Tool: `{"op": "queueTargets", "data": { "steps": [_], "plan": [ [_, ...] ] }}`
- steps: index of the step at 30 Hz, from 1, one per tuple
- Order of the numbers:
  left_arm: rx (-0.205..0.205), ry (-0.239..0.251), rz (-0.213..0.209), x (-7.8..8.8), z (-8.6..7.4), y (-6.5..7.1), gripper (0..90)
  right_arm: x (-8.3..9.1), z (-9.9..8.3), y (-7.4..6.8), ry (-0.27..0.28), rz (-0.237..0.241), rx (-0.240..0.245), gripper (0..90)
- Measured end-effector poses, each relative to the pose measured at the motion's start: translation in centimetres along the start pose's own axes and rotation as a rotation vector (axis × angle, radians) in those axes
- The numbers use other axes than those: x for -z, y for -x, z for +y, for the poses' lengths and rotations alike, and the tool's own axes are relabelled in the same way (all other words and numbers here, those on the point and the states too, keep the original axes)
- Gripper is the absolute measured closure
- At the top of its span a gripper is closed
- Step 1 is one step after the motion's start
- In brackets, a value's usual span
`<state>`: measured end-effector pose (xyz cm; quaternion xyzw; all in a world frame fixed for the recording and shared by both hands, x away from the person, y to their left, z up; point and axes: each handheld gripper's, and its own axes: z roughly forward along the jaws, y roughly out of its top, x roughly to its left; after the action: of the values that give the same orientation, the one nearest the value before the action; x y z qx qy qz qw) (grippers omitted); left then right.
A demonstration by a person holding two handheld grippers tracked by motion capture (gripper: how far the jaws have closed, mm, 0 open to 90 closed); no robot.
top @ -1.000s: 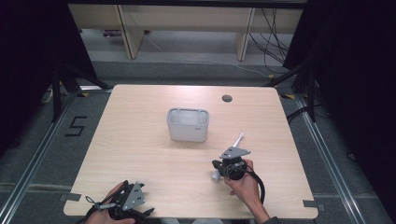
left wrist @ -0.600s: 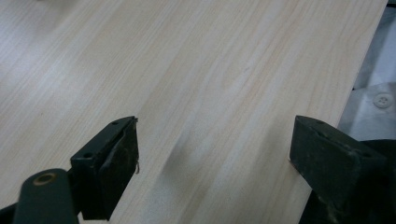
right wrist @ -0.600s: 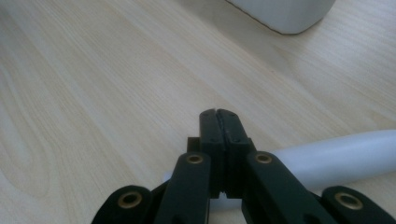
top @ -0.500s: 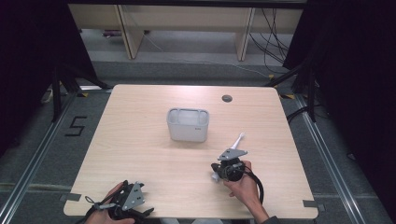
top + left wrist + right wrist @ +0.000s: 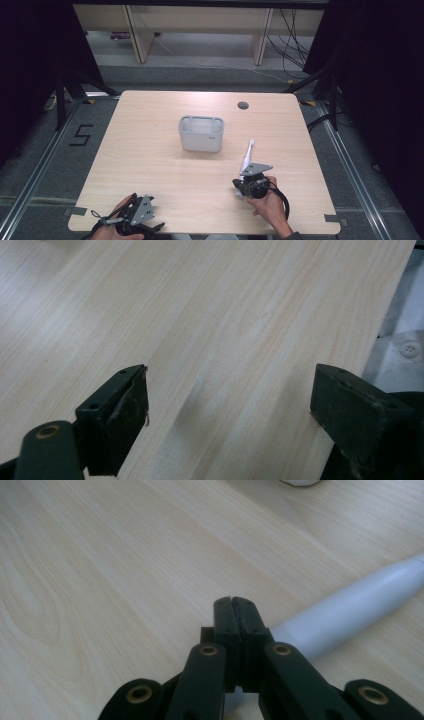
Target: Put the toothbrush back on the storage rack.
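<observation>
Between frames, right claw (image 5: 249, 167) and its white handle (image 5: 247, 152) turned slightly toward the grey bin (image 5: 201, 133). Right claw clenched; handle lies just beside it. Left claw (image 5: 225, 400) released over bare bench (image 5: 150, 160).

Lab — taped floor (image 5: 80, 135), loose cables (image 5: 295, 30), curtains (image 5: 30, 60).

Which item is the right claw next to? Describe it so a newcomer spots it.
Start at the grey bin mid-table, then look toward the near right, to the right claw. The white stick-shaped tool lies flat beside it, its tip toward the bin. It is the one long, thin white thing there.
</observation>
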<state>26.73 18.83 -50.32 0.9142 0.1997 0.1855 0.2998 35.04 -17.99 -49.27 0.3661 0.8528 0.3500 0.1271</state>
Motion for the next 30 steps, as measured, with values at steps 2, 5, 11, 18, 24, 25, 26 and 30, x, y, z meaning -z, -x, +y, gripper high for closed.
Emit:
{"op": "queueTargets", "data": {
  "steps": [2, 5, 11, 18, 24, 25, 26, 30],
  "plan": [
    [-0.001, -0.001, -0.002, 0.0, 0.0, 0.0, 15.3, 0.3, -0.3, 0.2, 0.007, 0.007, 0.015, 89.9],
    [0.005, -0.004, -0.001, 0.0, 0.0, 0.0, 15.3, 0.7, -0.6, 0.4, -0.004, 0.007, -0.002, 89.9],
    [0.004, -0.004, -0.001, 0.1, 0.0, 0.0, 15.3, 1.3, -1.1, 0.7, -0.031, 0.002, -0.035, 89.9],
    [0.0, -0.003, -0.002, 0.0, 0.0, 0.0, 15.3, 2.2, -2.2, 1.5, -0.028, -0.013, -0.084, 89.9],
    [0.001, -0.003, -0.002, 0.0, 0.0, 0.0, 15.3, 3.0, -2.9, 2.6, -0.044, -0.026, -0.088, 89.9],
    [0.0, -0.006, -0.003, 0.0, 0.0, 0.0, 15.3, 3.1, -3.0, 2.7, -0.043, -0.025, -0.097, 89.9],
    [0.001, -0.009, -0.003, 0.0, 0.0, 0.0, 15.3, 3.1, -3.1, 3.1, -0.037, -0.03, -0.078, 89.9],
    [0.002, -0.006, -0.004, 0.0, 0.0, 0.1, 15.3, 3.5, -3.5, 3.4, -0.04, -0.04, -0.125, 89.9]
  ]
}}
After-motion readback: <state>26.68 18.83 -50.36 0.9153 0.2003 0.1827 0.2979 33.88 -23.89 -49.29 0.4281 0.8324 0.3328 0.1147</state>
